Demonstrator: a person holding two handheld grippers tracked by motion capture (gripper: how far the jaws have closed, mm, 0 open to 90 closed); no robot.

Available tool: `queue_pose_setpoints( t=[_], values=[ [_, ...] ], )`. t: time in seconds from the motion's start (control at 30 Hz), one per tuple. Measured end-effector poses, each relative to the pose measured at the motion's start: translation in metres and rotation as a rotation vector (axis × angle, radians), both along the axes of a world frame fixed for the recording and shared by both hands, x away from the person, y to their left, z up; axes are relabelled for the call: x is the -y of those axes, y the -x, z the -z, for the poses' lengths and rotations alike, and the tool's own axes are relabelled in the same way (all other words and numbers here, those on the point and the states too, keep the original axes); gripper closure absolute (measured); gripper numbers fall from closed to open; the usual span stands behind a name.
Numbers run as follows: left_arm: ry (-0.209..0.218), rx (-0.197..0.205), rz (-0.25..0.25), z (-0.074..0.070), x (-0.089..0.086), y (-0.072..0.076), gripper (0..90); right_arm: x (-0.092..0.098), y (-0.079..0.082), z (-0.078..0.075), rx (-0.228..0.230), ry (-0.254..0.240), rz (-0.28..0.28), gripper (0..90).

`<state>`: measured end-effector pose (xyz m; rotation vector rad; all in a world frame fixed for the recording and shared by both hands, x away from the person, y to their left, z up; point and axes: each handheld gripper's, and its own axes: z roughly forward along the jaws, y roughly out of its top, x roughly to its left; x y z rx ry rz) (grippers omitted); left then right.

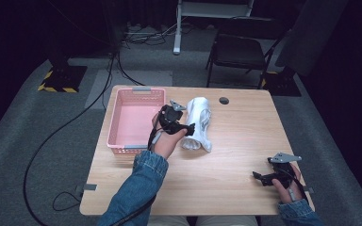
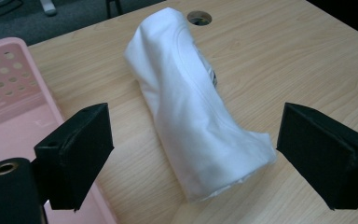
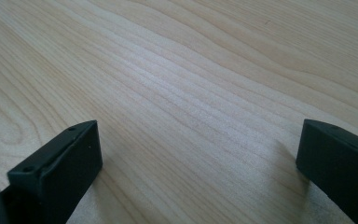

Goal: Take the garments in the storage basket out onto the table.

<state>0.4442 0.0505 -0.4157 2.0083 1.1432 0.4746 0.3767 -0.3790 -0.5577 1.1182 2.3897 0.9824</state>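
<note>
The roll point(image 1: 197, 123) of white cloth lies on the table point(image 1: 235, 155), just right of the pink basket point(image 1: 133, 121), its long axis running away from the person. Over the roll's near end hangs the left gripper point(image 1: 190, 127), jaws spread wide with nothing between them; in the left gripper view the roll point(image 2: 191, 112) sits just ahead of the open jaws, its near end about level with them. This looks like the approach before a grasp: the roll is not yet held.

Next, I'd judge, the gripper must drop so the jaws straddle the roll's width, then close firmly enough that the soft cloth doesn't slump or unroll on the lift. The basket is the likely place for it.

The right gripper point(image 1: 262, 178) rests well to the right of the roll, near the table's front right corner, jaws also wide over bare wood. The basket's wall point(image 2: 37, 100) stands close on the roll's left side, so the lift must clear its rim; on the right the table lies open.
</note>
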Motion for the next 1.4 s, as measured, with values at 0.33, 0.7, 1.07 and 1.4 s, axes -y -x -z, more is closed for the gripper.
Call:
queue_pose_setpoints(
  t=[0.33, 0.7, 1.07, 1.4],
  values=[
    [-0.009, 0.018, -0.017, 0.001, -0.019, 0.009, 10.4, 0.0, 0.0, 0.0, 0.0, 0.0, 0.003, 0.0],
    [-0.021, 0.034, -0.015, 0.005, -0.035, 0.019, 10.4, 0.0, 0.0, 0.0, 0.001, 0.0, 0.002, 0.0],
    [-0.055, 0.058, 0.004, 0.007, -0.043, 0.029, 10.4, 0.0, 0.0, 0.0, 0.0, 0.0, 0.002, 0.0],
    [-0.054, 0.065, 0.0, 0.011, -0.052, 0.038, 10.4, -0.001, 0.0, 0.0, 0.0, 0.001, 0.001, 0.0]
  ],
)
